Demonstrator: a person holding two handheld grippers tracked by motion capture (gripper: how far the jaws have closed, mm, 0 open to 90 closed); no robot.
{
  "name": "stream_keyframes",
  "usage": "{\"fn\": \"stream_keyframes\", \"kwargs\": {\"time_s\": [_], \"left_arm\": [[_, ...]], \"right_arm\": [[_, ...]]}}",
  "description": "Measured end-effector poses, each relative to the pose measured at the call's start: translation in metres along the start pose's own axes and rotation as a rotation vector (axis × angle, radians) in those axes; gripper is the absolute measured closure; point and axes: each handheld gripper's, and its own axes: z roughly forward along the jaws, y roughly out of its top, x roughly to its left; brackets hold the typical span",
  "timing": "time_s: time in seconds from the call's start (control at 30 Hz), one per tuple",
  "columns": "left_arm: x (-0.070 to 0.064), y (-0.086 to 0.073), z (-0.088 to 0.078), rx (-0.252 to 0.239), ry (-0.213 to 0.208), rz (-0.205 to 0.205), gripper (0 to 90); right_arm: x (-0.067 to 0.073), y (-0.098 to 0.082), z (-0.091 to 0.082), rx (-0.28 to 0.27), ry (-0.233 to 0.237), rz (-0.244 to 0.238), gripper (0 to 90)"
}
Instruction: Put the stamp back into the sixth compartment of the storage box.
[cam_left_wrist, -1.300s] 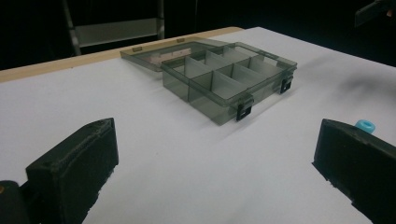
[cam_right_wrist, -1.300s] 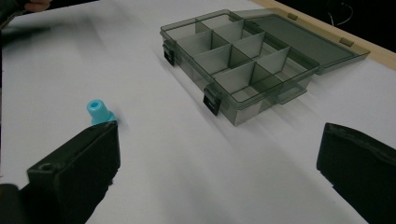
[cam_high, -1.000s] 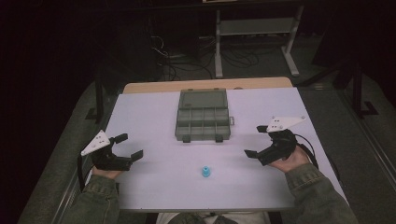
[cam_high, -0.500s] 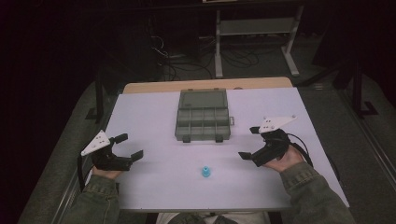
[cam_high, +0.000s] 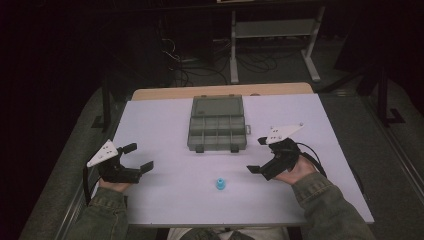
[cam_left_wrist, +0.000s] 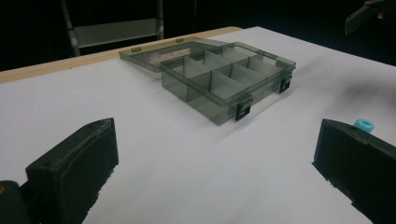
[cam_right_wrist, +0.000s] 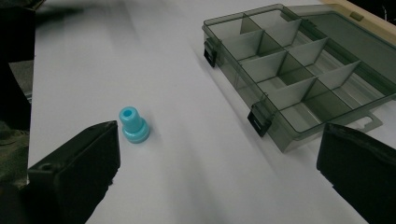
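The work surface was a white rectangular table (cam_high: 165, 120) set in a dark room, with a wooden strip along its far edge and metal frame legs and cables on the floor beyond. A translucent grey plastic compartment box (cam_high: 217, 132) lay at the far middle of the table, its lid folded open and flat behind it; the divided compartments appeared empty in both gripper views. A small light-blue plastic plug with a flanged base and a hole in its top (cam_high: 220, 184) stood upright on the table, nearer the person than the box and well apart from it. The right gripper (cam_high: 259, 155) was held to the right of the plug with its jaws spread wide and gripping nothing; in the right gripper view the plug (cam_right_wrist: 133, 124) stood just beside the left-hand jaw, apart from it. The left gripper (cam_high: 138, 156) hovered at the left side of the table, jaws likewise wide and empty; in its own view the plug (cam_left_wrist: 364, 124) showed just behind the right-hand jaw.
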Motion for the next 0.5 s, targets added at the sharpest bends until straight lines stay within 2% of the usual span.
{"fn": "stream_keyframes", "kwargs": {"time_s": [0.5], "left_arm": [[0.000, 0.000, 0.000, -0.001, -0.002, 0.000, 0.0]], "right_arm": [[0.010, 0.012, 0.022, 0.040, 0.053, -0.041, 0.0]]}}
